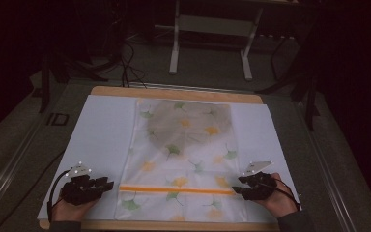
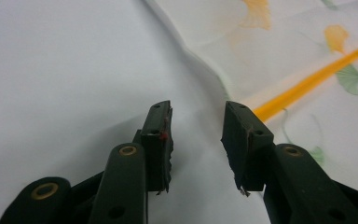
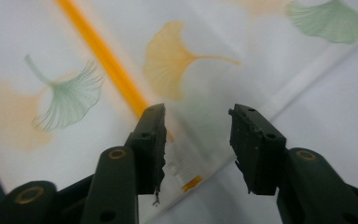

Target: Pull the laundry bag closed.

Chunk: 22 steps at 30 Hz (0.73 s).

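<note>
I have both jaws open: my left gripper (image 1: 107, 184) beside the near-left edge of the thin white cloth with ginkgo leaves and an orange stripe (image 1: 183, 159), flat on the table (image 1: 174, 93), my right gripper (image 1: 237, 185) at its stripe end. Closing too shallow, I risk pinching the white sheet (image 1: 101, 130) underneath.

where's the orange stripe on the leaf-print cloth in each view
High view: the orange stripe runs across the cloth's near part, between the two grippers.
Left gripper view: it slants from the right edge down toward the right jaw.
Right gripper view: it slants from the top left down behind the left jaw.
Shared landmark: the cloth's ginkgo leaf print.
</note>
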Tool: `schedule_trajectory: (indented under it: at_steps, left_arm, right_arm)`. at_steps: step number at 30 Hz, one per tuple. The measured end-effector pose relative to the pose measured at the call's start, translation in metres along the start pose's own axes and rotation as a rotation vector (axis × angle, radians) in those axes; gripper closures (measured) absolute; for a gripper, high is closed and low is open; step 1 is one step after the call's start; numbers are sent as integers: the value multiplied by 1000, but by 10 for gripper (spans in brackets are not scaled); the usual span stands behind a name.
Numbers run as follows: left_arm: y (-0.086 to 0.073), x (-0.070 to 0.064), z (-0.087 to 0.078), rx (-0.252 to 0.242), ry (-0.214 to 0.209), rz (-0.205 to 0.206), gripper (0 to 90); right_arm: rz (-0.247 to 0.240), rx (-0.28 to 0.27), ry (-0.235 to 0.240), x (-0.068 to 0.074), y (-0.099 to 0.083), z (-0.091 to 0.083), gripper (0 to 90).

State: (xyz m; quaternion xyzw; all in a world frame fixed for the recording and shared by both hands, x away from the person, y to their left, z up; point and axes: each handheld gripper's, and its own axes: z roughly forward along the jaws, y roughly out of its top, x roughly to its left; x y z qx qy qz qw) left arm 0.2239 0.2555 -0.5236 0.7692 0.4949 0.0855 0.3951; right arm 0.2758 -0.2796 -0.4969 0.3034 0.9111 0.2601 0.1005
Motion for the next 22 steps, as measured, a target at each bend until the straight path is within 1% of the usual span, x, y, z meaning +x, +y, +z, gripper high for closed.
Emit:
schedule_trajectory:
  at_steps: [1,2,3,4,5,6,7,9,10,12,13,15,17,22]
  left_arm:
    - [0,0,0,0,0,0,619]
    - [0,1,1,-10,31,-6,604]
    - [0,1,1,-10,31,-6,605]
    - [0,2,1,-17,46,-13,605]
    - [0,2,2,-24,51,-25,605]
    - [1,3,2,-29,60,-27,604]
    - [1,4,3,-28,72,-28,602]
    - [2,6,5,-27,75,-33,598]
    - [2,7,6,-18,78,-34,594]
    - [3,8,9,-12,97,-31,589]
    - [3,8,9,-17,106,-35,581]
    - [4,10,9,-36,128,-42,569]
    - [3,12,7,-59,160,-59,555]
    - [2,18,4,-115,266,-99,512]
  right_arm:
    - [0,0,0,0,0,0,539]
    - [45,-38,-18,-3,-2,0,520]
    - [45,-38,-18,-3,-2,0,520]
    - [66,-48,-26,-5,-3,0,515]
    - [103,-72,-44,-7,-6,0,506]
    - [126,-87,-56,-9,-7,0,503]
    - [145,-98,-65,-10,-9,1,501]
    - [180,-113,-82,-13,-13,2,492]
    - [196,-126,-88,-14,-15,2,486]
    - [234,-157,-98,-14,-19,4,484]
    - [241,-170,-111,-14,-22,5,484]
    - [244,-167,-131,-14,-25,8,476]
    - [247,-167,-166,-14,-28,9,471]
    - [290,-204,-193,-17,-35,12,471]
